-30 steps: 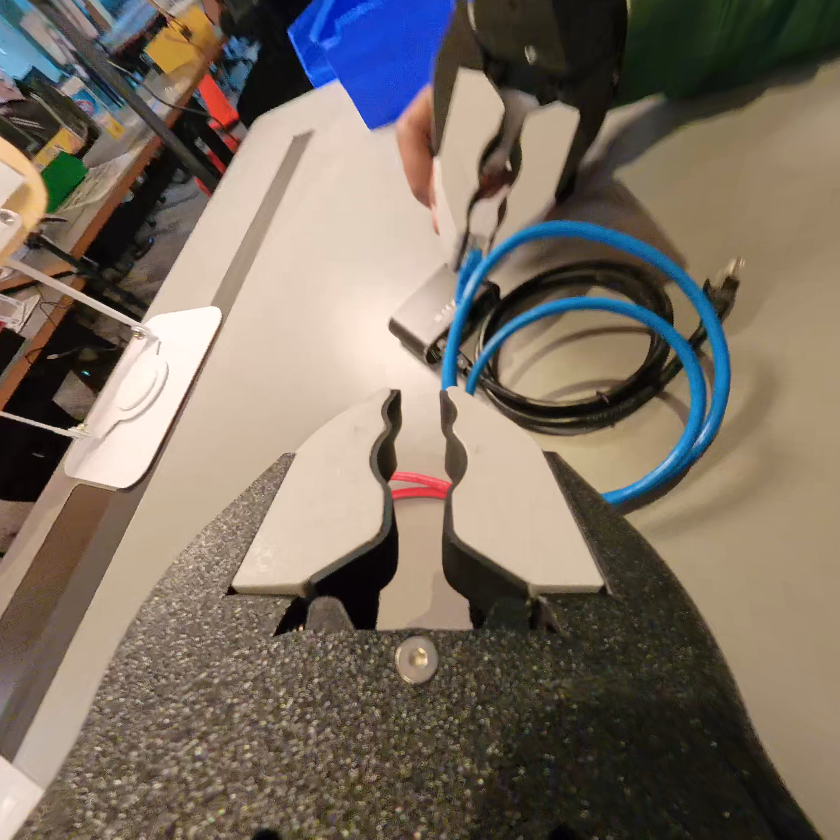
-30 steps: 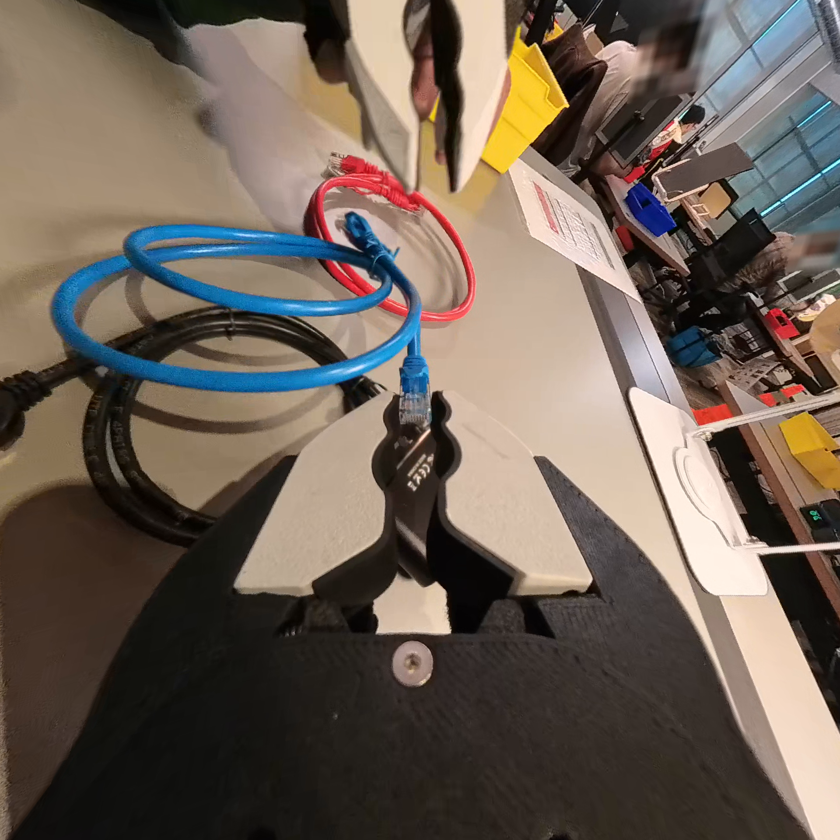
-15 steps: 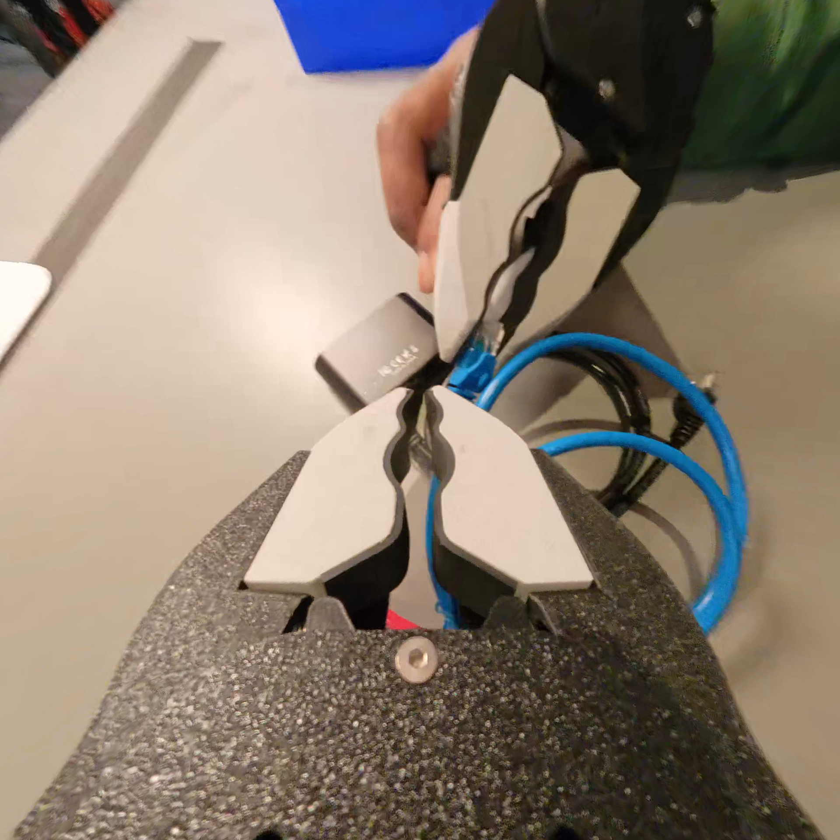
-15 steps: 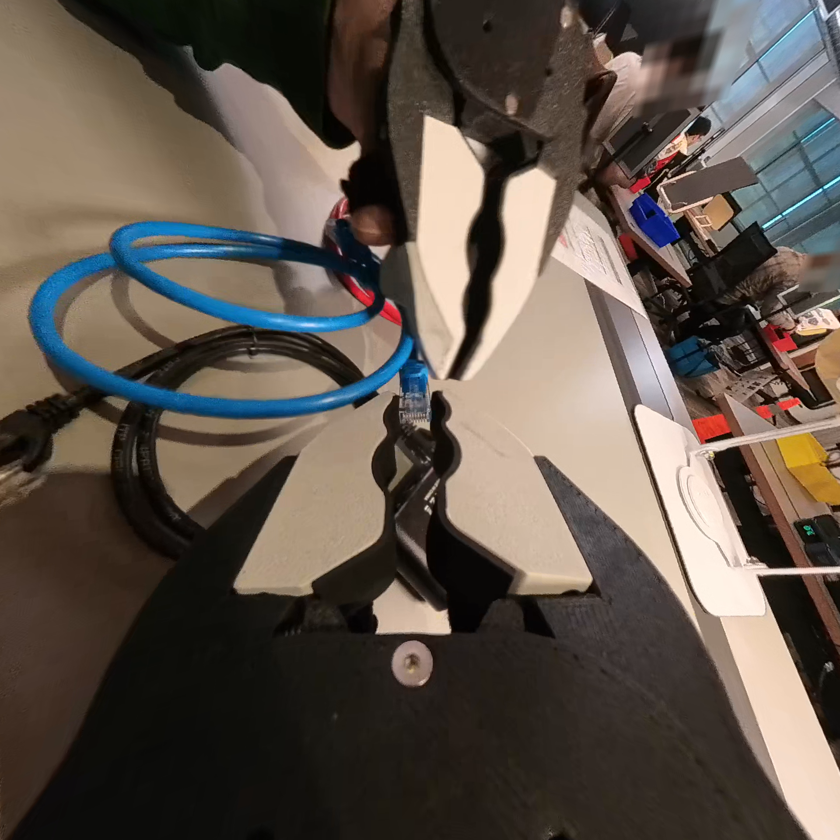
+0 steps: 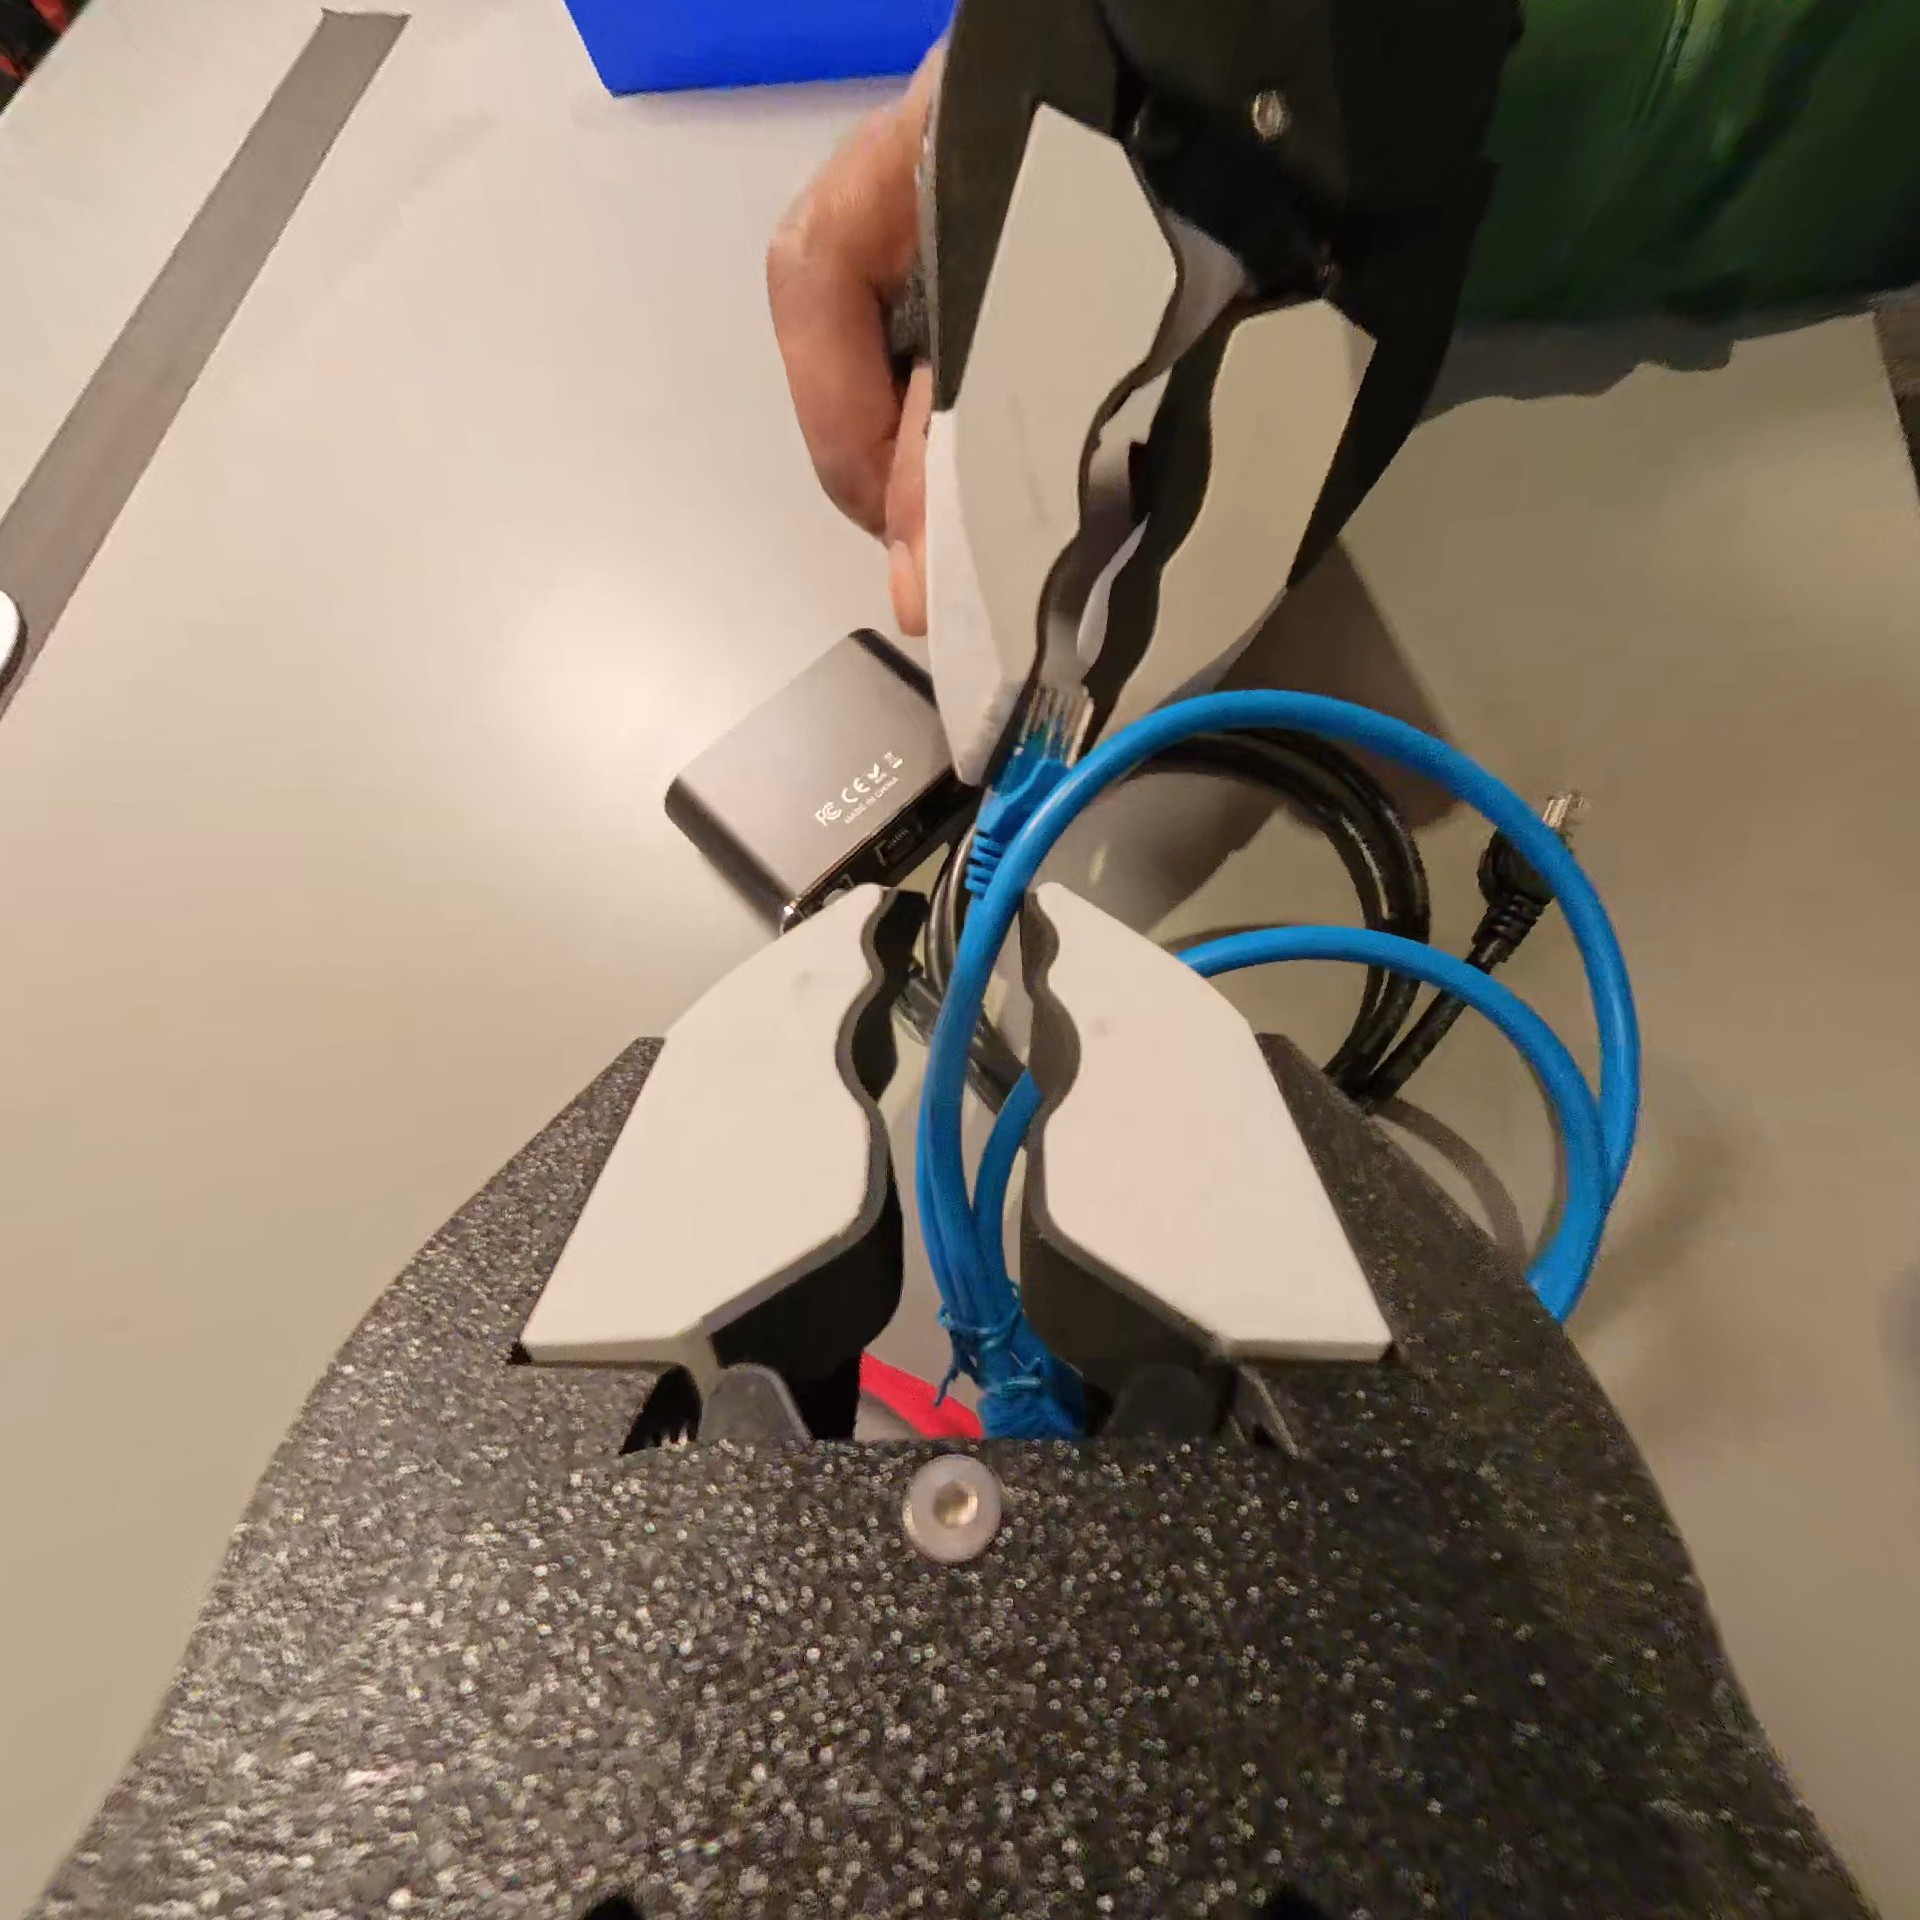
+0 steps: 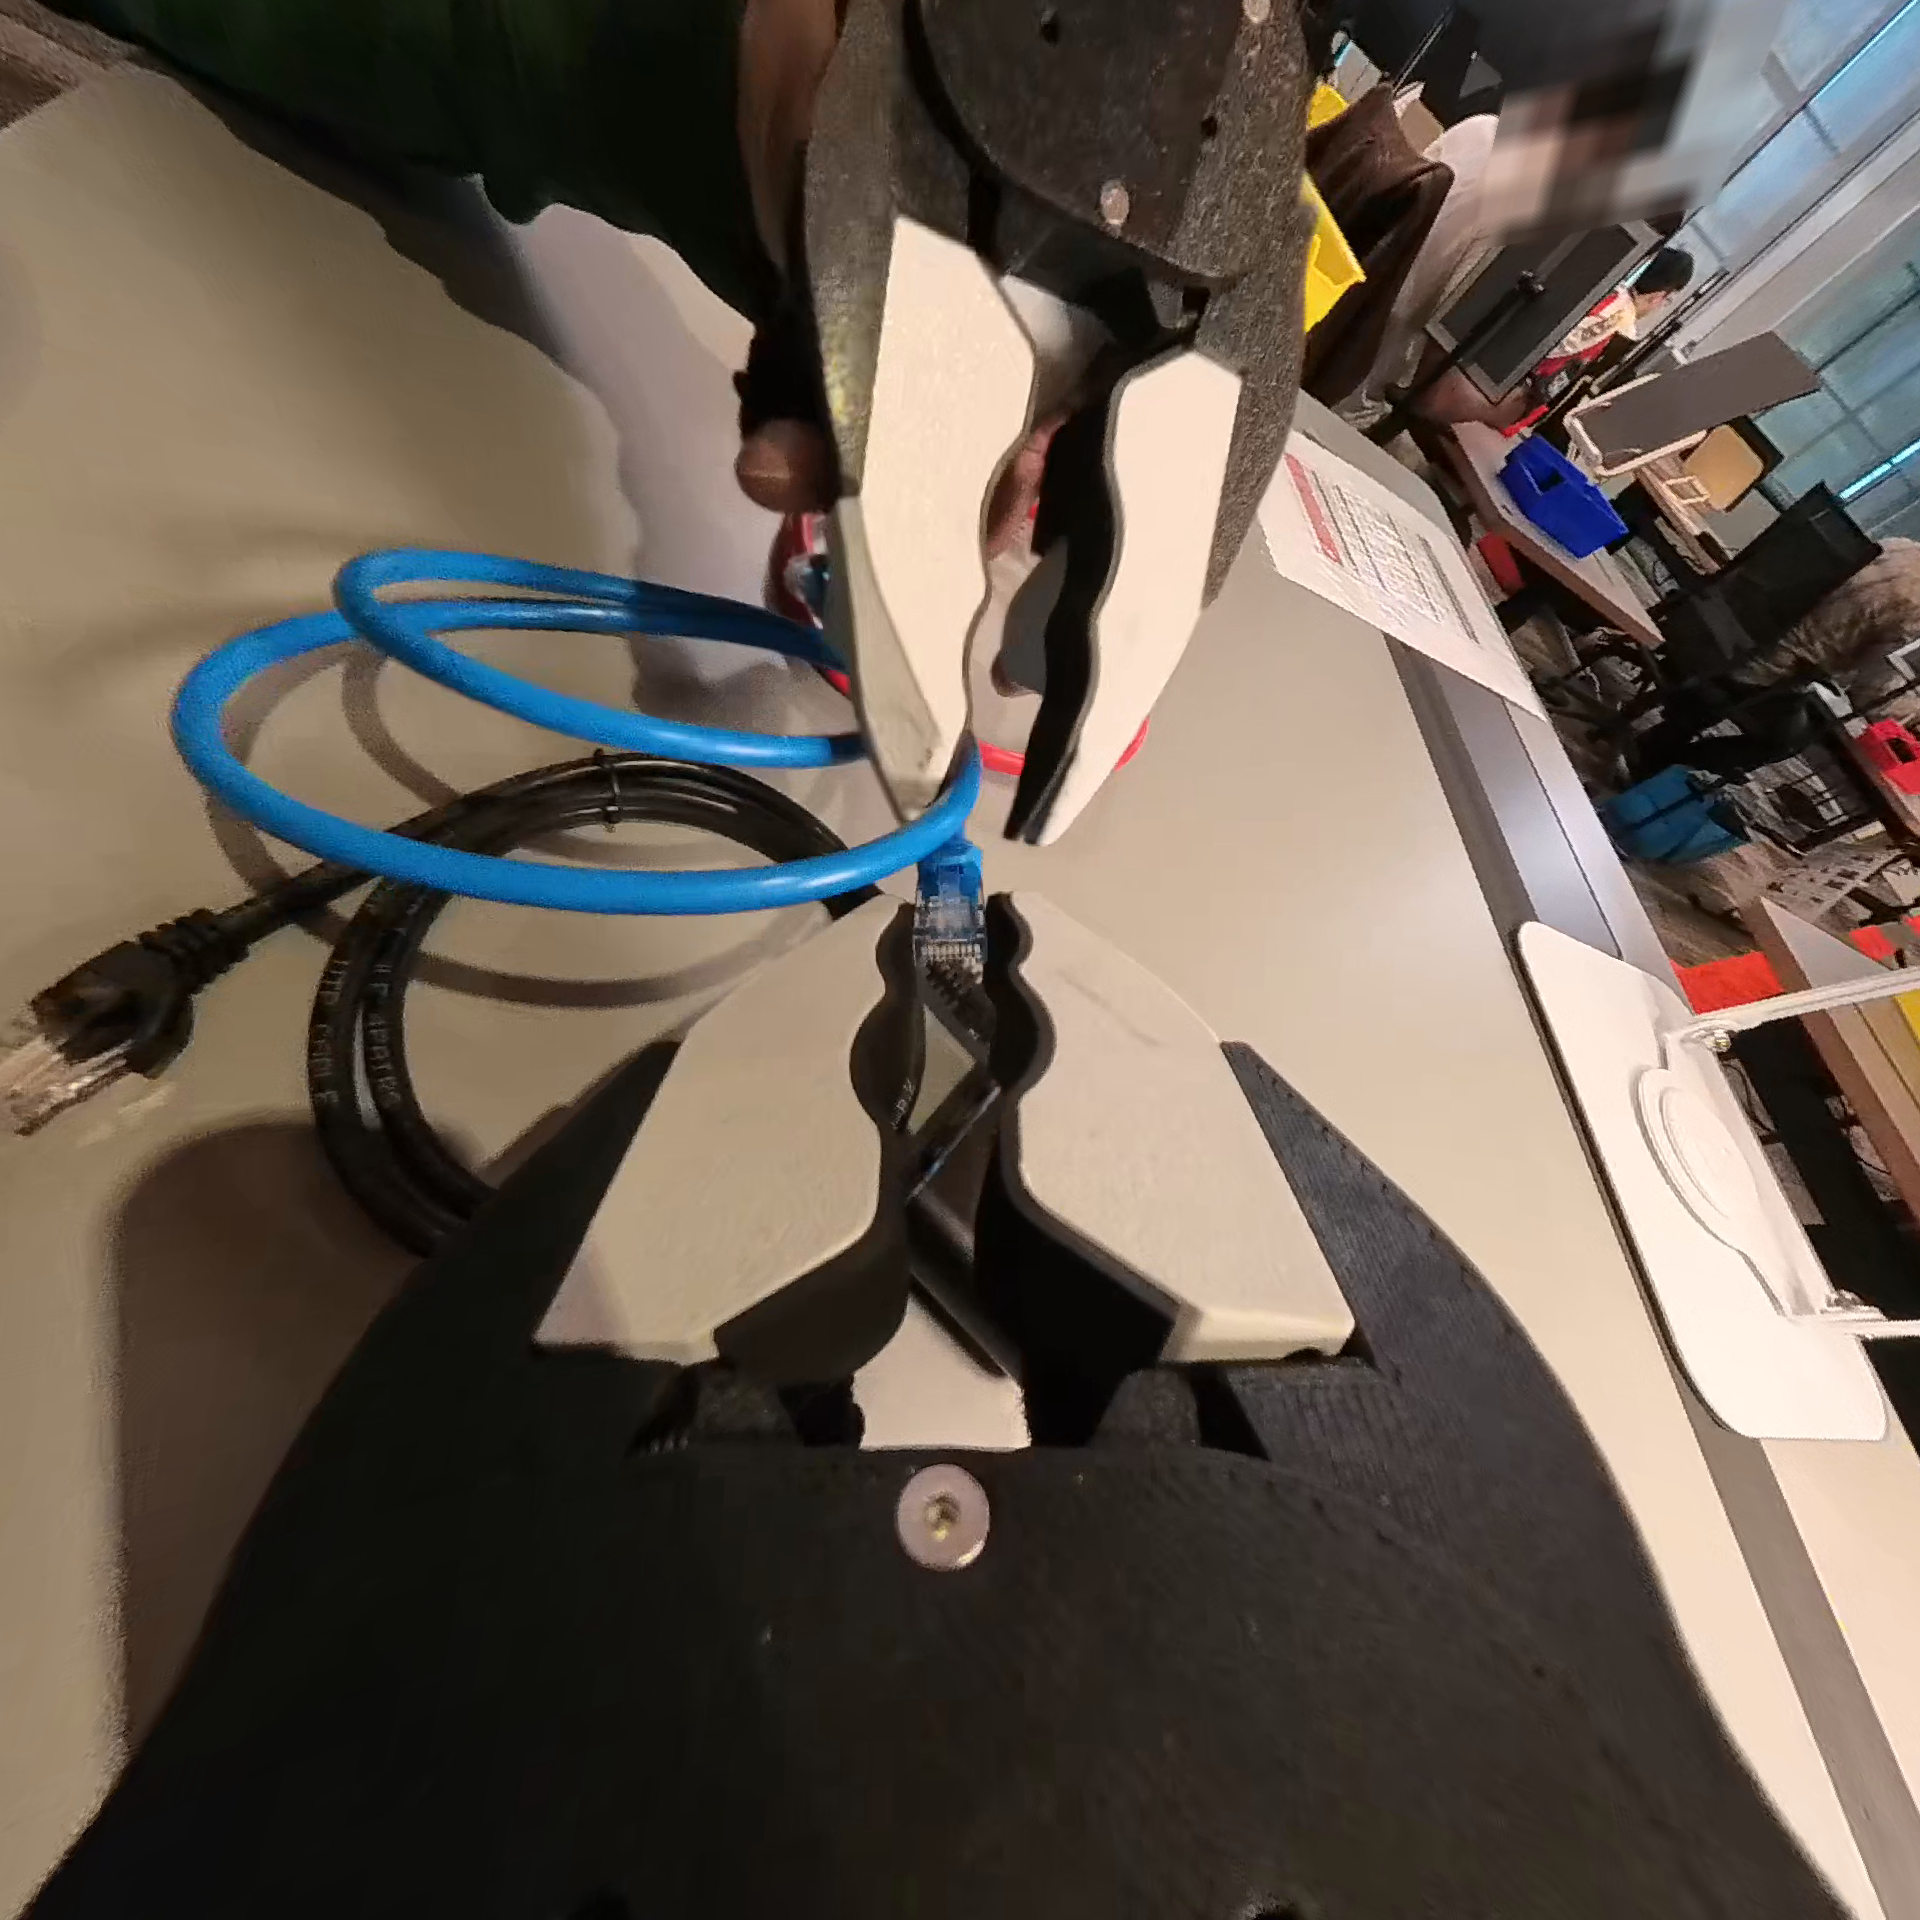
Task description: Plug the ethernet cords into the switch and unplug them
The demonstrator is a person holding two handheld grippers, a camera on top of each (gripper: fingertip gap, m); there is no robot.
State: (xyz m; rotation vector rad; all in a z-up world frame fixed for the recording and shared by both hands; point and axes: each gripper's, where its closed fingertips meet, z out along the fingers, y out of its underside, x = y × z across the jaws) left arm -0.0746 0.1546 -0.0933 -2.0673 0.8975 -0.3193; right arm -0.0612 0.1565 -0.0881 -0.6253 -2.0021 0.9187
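- Two hand-held grippers meet over a grey desk (image 5: 436,540), where a small dark switch (image 5: 805,774) lies beside loose coils of cord.
- The right gripper (image 6: 948,940) has its jaws nearly closed on the clear-tipped plug (image 6: 948,920) of a blue ethernet cord (image 6: 499,873). The plug pokes out just past the fingertips. From the left wrist view, this same gripper (image 5: 1039,727) comes down from above, plug pointing toward the switch's port side.
- The left gripper (image 5: 951,914) is partly open, gripping nothing. The blue cord's loop (image 5: 961,1091) runs up through the gap between its fingers. Whether the cord touches the fingers cannot be told.
- The switch sits just ahead of the left gripper's tips, its near edge partly hidden behind the left finger. The blue plug hangs just above and beside the switch, not yet in a port.
- The step in hand looks to be plugging in the blue cord. The next move likely calls for lining the plug up with a port and pushing it in, perhaps while the left gripper steadies the switch.
- A black cord (image 6: 582,800) lies coiled under the blue one, its plug (image 6: 94,1023) free on the desk. A red cord (image 6: 1081,758) lies farther off, mostly hidden behind the left gripper.
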